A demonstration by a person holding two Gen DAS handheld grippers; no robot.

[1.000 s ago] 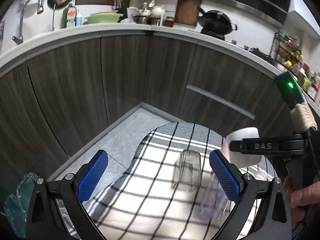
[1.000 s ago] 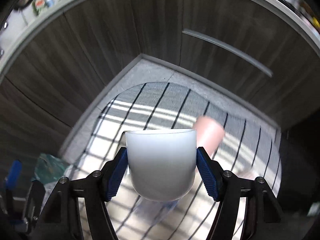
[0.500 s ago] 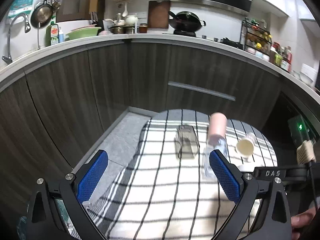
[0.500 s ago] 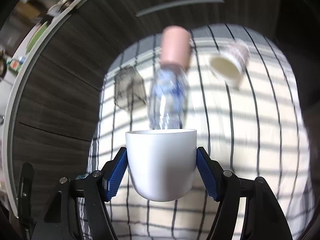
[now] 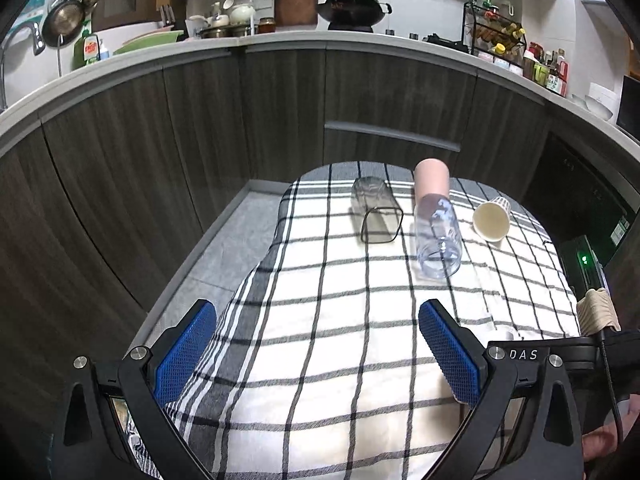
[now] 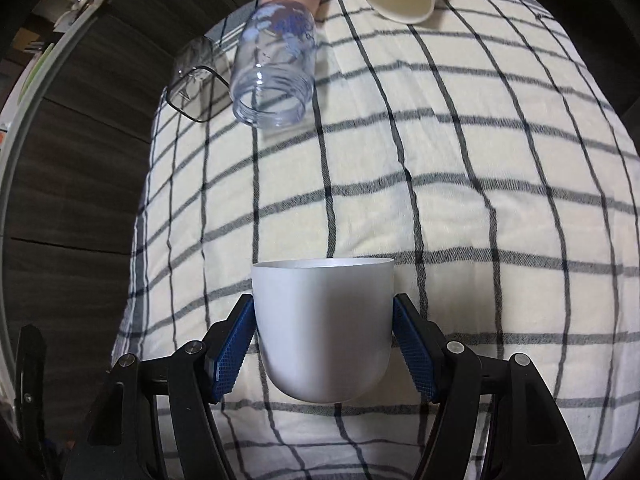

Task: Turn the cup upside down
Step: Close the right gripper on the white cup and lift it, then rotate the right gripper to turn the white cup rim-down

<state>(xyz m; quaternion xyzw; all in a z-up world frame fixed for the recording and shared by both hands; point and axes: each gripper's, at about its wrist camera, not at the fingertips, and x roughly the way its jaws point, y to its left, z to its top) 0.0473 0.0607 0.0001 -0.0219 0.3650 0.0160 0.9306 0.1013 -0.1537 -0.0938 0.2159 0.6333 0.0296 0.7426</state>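
My right gripper (image 6: pixel 323 344) is shut on a white cup (image 6: pixel 323 328), its blue pads on the cup's two sides. The cup's rim points away from the camera, just over the checked cloth (image 6: pixel 440 200). In the left wrist view only a sliver of the white cup (image 5: pixel 502 334) shows by the right gripper's black body. My left gripper (image 5: pixel 318 354) is open and empty above the near part of the cloth (image 5: pixel 340 320).
On the far cloth lie a square clear glass (image 5: pixel 374 212), a clear bottle with a pink cap (image 5: pixel 436 224) and a paper cup (image 5: pixel 492 218), all on their sides. Dark cabinet fronts (image 5: pixel 280 112) stand behind, grey floor to the left.
The right gripper has swung down with the white cup, from facing the cabinets to close over the cloth. The left gripper has pulled back and up, so the lying objects look farther away.
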